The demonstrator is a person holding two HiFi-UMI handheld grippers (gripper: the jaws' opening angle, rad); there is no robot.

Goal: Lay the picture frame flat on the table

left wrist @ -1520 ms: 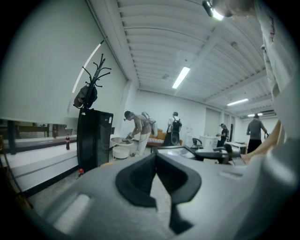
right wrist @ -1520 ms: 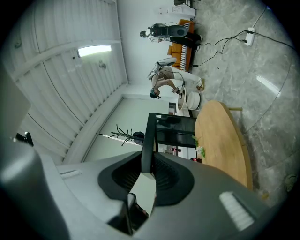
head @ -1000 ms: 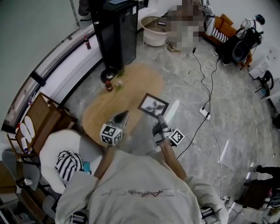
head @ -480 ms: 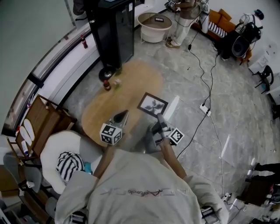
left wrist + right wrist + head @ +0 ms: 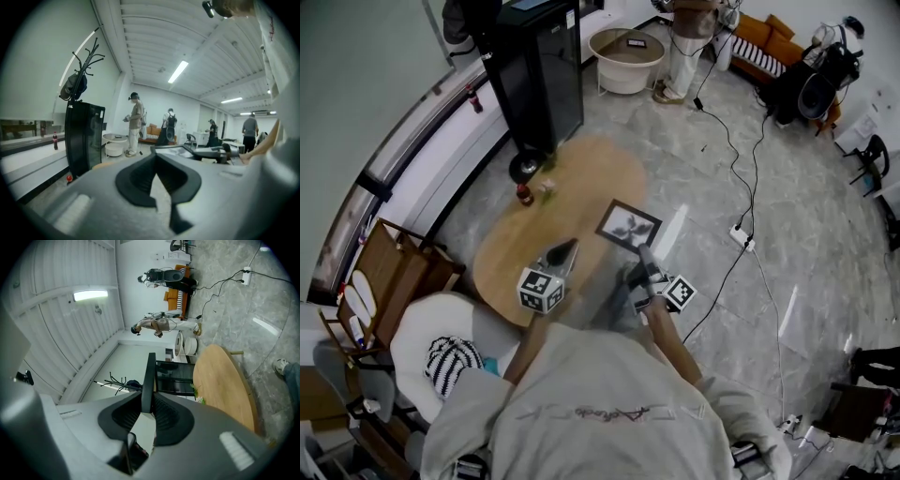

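Note:
The picture frame [image 5: 628, 225] has a dark border round a black-and-white picture. It hangs tilted over the right edge of the oval wooden table [image 5: 581, 178]. My right gripper [image 5: 641, 249] is shut on the frame's near edge. In the right gripper view the frame [image 5: 149, 373] runs edge-on between the pads of the right gripper [image 5: 146, 403]. My left gripper [image 5: 570, 244] hovers over the table's near part, to the left of the frame, jaws together and nothing in them. The left gripper view shows the left gripper [image 5: 157, 164] shut, with the frame [image 5: 174, 150] beyond it.
A cola bottle [image 5: 524, 194] and a small green plant [image 5: 547, 187] stand at the table's far left. A black cabinet [image 5: 539, 66] rises behind them. A wooden chair [image 5: 389, 258] and a white seat [image 5: 431, 328] sit left. Cables and a power strip [image 5: 741, 238] lie on the floor right.
The head view has drifted a little. Both grippers and the frame keep the same place and pose.

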